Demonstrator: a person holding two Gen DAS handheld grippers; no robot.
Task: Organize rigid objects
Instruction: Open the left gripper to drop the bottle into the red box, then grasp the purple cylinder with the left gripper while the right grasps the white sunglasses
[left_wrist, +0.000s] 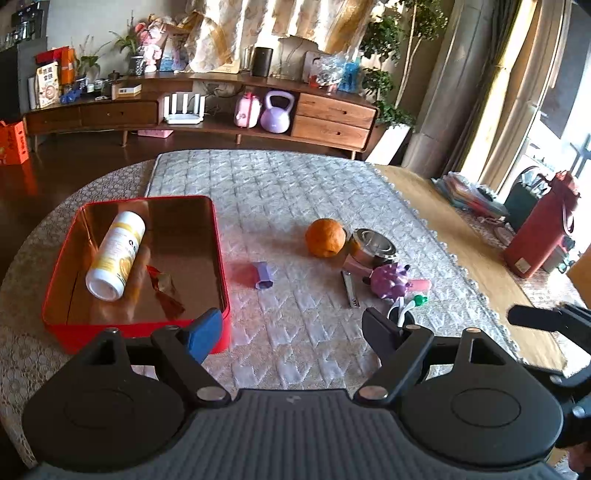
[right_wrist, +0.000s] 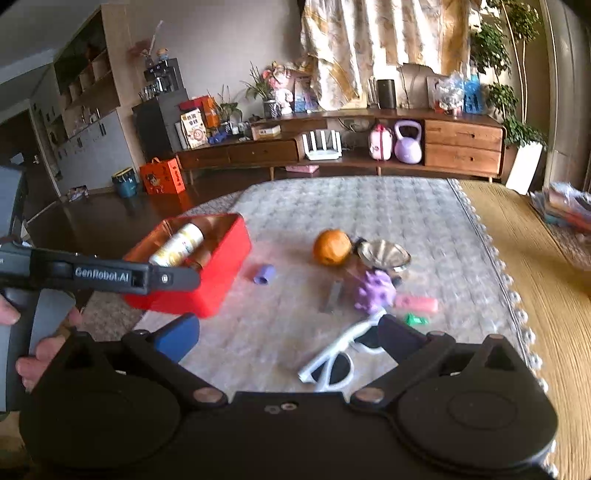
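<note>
Your counter (left_wrist: 424, 192) carries a pale quilted mat (left_wrist: 295, 192), and everything you are sorting lies on it. The biggest piece is the red tin box (left_wrist: 59, 295) on the mat's left side; a white-and-yellow bottle (left_wrist: 116, 254) lies on its side inside it, beside a small red wrapper (left_wrist: 164, 286). Right of the box and well apart from it sits an orange (left_wrist: 325, 237), touching or just beside a steel bowl (left_wrist: 373, 245). In front of the bowl is a purple spiky toy (left_wrist: 389, 281) with a metal clip (left_wrist: 351, 290) just to its left and a pink piece (right_wrist: 415, 303) and a small green one (right_wrist: 415, 319) to its right. A small purple tube (left_wrist: 263, 275) lies alone between box and orange. White sunglasses (right_wrist: 328, 363) lie nearest you.

Your left hand-held gripper (left_wrist: 291, 325) hangs over the mat's near edge, jaws spread, nothing between them. Your right hand-held gripper (right_wrist: 288, 334) is spread wide too, its right finger over the sunglasses' frame without gripping it.
</note>
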